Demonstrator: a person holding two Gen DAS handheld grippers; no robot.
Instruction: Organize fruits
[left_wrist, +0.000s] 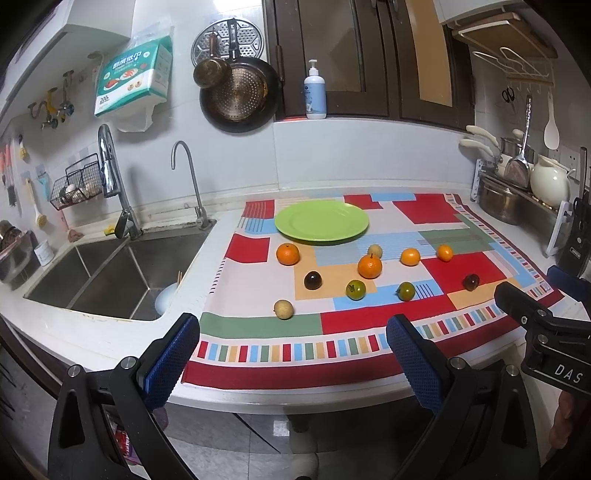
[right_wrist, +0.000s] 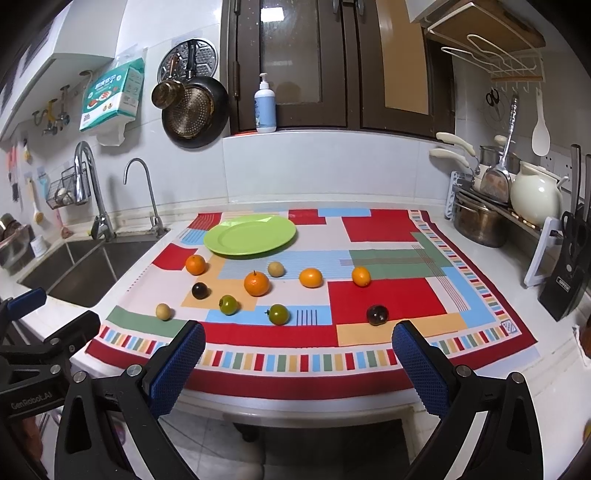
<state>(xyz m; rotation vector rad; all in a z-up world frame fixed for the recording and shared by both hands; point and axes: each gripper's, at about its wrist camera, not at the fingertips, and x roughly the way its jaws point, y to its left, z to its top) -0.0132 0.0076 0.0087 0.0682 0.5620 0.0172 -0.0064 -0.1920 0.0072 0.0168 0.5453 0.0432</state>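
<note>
Left gripper (left_wrist: 293, 363) & right gripper (right_wrist: 298, 365): jaws wide apart, empty, hovering at table (right_wrist: 332, 404) edge; fruits scattered, green plate (right_wrist: 250, 235) bare, prob. the destination.

- We read "DAS" in white letters on the black body of the right gripper (left_wrist: 532, 299), at the right edge of the left wrist view.
- We read "GenRobot.AI" on the black body of the left gripper (right_wrist: 55, 317), at the lower left of the right wrist view.
- On the hanging paper towel pack (left_wrist: 133, 79) we see large Chinese characters that we cannot make out, and a small number that looks like "200" at its lower left corner.
- The black knife block (right_wrist: 567, 284) carries a small white label, too small for us to read.
- The print on the pump bottle (left_wrist: 315, 94) is too blurred for us to read.
</note>
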